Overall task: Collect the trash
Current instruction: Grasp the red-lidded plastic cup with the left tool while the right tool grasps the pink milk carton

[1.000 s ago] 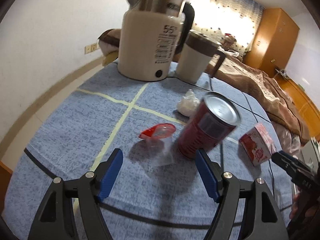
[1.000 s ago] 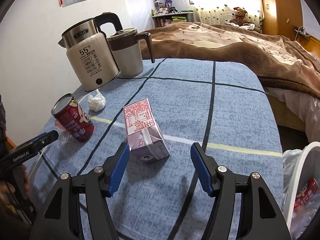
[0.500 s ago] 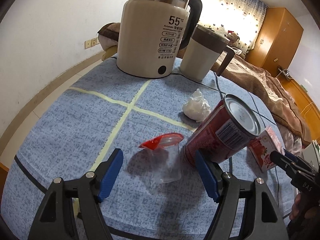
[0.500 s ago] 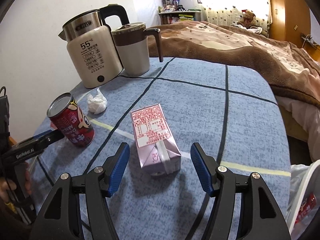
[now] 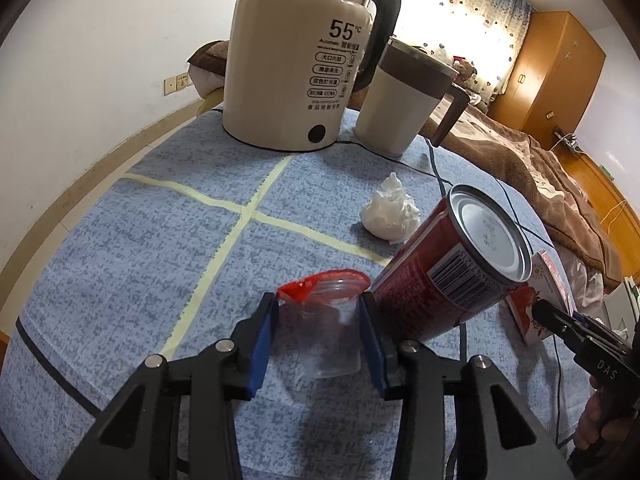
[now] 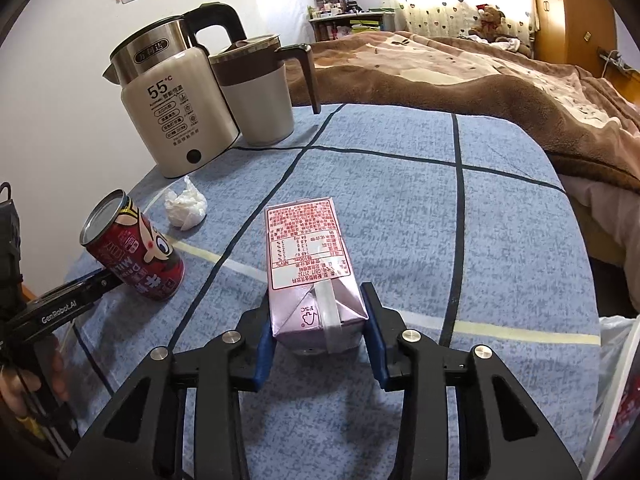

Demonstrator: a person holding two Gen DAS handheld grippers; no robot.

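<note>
The left hand-held gripper [image 5: 320,328] was closing its jaws around a clear plastic cup [image 5: 328,332] with a peeled-back red foil lid [image 5: 320,285]. The cup lay on its side between the blue pads [image 5: 262,340], and both pads sat right against its walls; whether they already pressed on it could not be told for certain. Just beside the cup stood a red drink can [image 5: 448,280], upright on the blue checked cloth of the desk [image 5: 140,240], near the desk's left edge in the right wrist view. A crumpled white tissue [image 5: 390,214] lay beyond the can, towards the far corner where a cream electric kettle [image 5: 296,80] and a lidded cream jug [image 5: 404,100] stood side by side.

The right hand-held gripper [image 6: 318,328] was also closing, with a pink drink carton [image 6: 308,264] lying flat between its pads. The carton's near end, with a white straw strapped across it, sat between the blue fingers [image 6: 372,328]; the left pad touched its side, and the right pad stood at its corner. The carton lay near the middle of the desk, well apart from the can.

A bed with a brown blanket [image 6: 480,80] ran along the far edge of the desk. At the desk's right edge a white bin with a plastic liner [image 6: 616,360] showed partly.
</note>
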